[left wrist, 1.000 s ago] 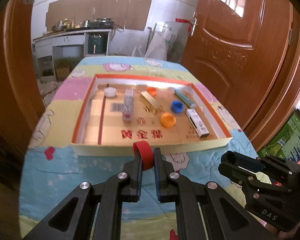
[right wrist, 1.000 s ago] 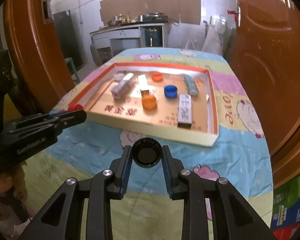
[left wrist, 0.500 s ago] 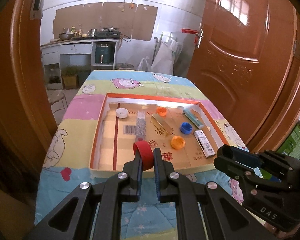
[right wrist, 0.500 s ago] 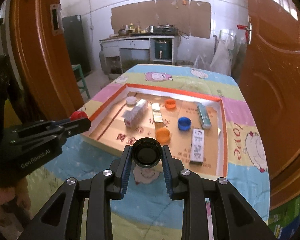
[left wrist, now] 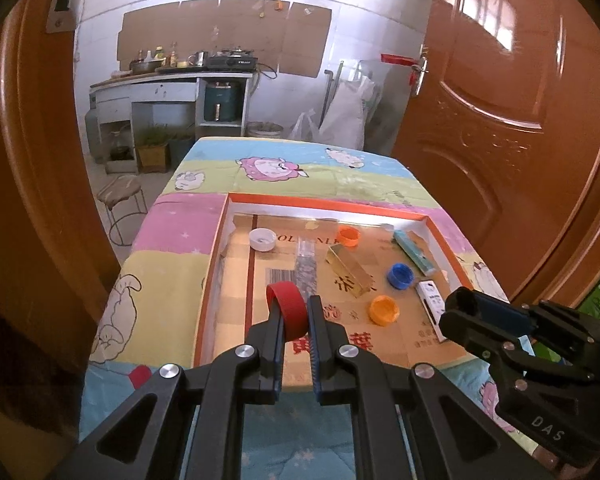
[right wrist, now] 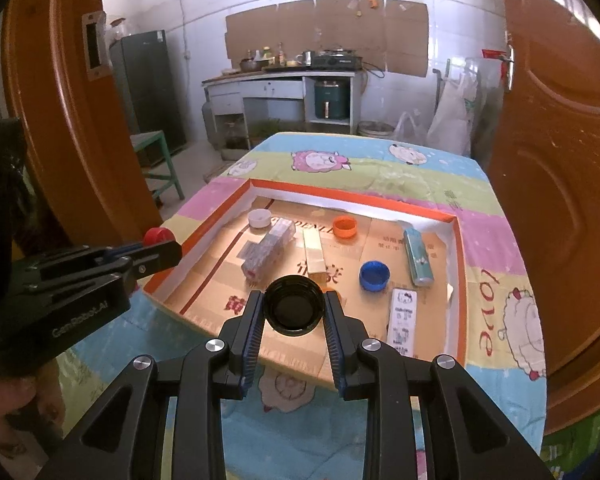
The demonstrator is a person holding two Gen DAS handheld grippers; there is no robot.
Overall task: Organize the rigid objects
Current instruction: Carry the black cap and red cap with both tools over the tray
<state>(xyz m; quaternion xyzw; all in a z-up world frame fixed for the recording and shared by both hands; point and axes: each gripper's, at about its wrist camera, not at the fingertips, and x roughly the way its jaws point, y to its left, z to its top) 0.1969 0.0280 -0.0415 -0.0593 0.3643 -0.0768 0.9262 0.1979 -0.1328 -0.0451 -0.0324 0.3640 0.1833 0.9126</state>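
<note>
- Red cap point(left wrist: 287, 309) sits on its edge, squeezed tight between the fingers of the left hand-held gripper point(left wrist: 294, 312).
- Black cap point(right wrist: 294, 305) is pinched by the right hand-held gripper point(right wrist: 294, 312), its hollow side facing the camera.
- Just past both hand-held grippers lies a shallow cardboard tray point(right wrist: 458, 280) on the tabletop point(right wrist: 496, 240).
- Inside the tray, beyond the fingers, lie a white cap point(left wrist: 262, 238), two orange caps point(left wrist: 384, 310), a blue cap point(right wrist: 374, 275) and some small boxes point(right wrist: 402, 316).
</note>
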